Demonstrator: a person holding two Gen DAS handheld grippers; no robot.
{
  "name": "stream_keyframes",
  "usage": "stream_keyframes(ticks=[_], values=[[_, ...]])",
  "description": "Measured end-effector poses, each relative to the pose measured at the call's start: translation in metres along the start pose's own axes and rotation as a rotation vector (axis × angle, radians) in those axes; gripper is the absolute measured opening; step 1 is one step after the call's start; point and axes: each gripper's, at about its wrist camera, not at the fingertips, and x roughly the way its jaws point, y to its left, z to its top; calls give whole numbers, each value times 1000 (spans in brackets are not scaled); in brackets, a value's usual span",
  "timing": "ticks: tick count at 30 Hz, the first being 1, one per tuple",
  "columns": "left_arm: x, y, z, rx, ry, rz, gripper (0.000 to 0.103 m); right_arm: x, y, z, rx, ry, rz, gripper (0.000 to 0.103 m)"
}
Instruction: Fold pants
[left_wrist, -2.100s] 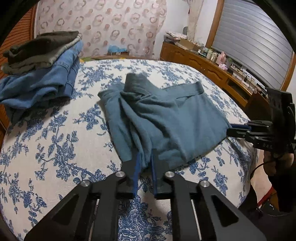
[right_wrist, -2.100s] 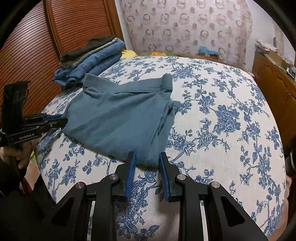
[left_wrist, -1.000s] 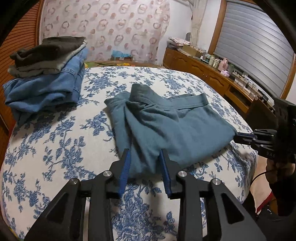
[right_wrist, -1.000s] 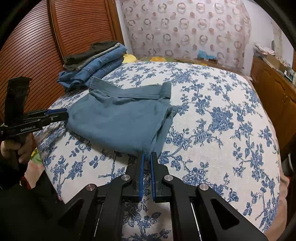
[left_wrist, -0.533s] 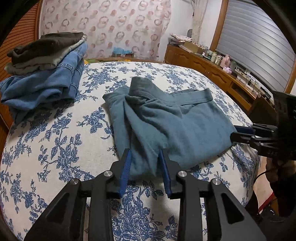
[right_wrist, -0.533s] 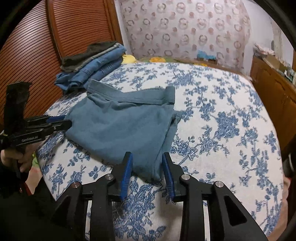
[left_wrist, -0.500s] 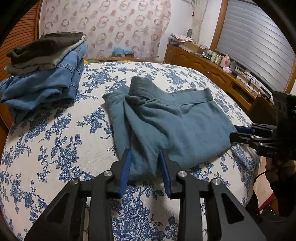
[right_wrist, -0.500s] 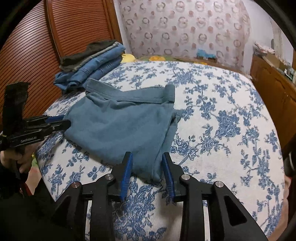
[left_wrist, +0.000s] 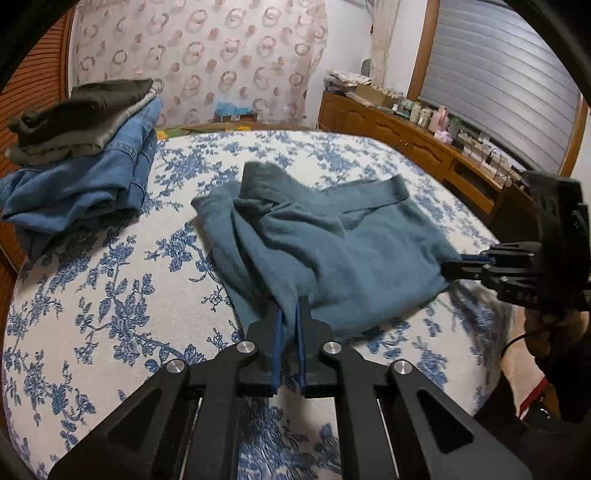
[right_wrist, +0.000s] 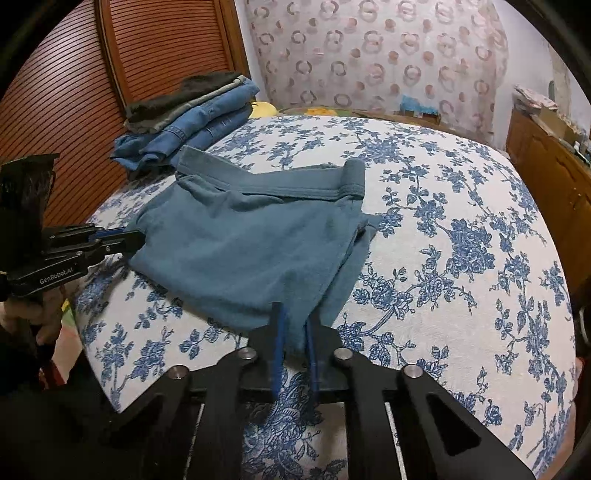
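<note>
The teal pants (left_wrist: 332, 254) lie partly folded near the front edge of the bed (left_wrist: 92, 295), waistband toward the far side, with loose folds bunched along one side and a flatter panel across the rest. Half a second ago both grippers stood wide apart at the near hem; now each has closed onto cloth. The left gripper (left_wrist: 290, 325) shows its blue pads drawn narrow with a pinch of the near edge between them, on the bunched side. The right gripper (right_wrist: 293, 325) is likewise narrow, with the hem at the other near corner caught between its pads; in the left view it appears from the side (left_wrist: 465, 264) at that corner, and the cloth there looks slightly raised and blurred. Holding both near corners suggests the next fold is about to start: probably lifting this near edge and carrying it over toward the waistband. The bunched folds by the left gripper may ride along and leave the fold lumpy unless the cloth is pulled taut first. Farther out, a stack of folded jeans and dark clothes (left_wrist: 77, 158) sits at the bed's far left corner, well apart from the pants, and a wooden cabinet (left_wrist: 424, 147) runs along the wall on the right.
</note>
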Motion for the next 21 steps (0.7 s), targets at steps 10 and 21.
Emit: stream_keyframes(ticks=[10,21], values=[[-37,-9,-21,18,2,-31,7,-40,11,-20,-16,-9,48,8],[-35,1,-13,-9,-5,20,52,-60,9,-15,-10,-61,11,11]])
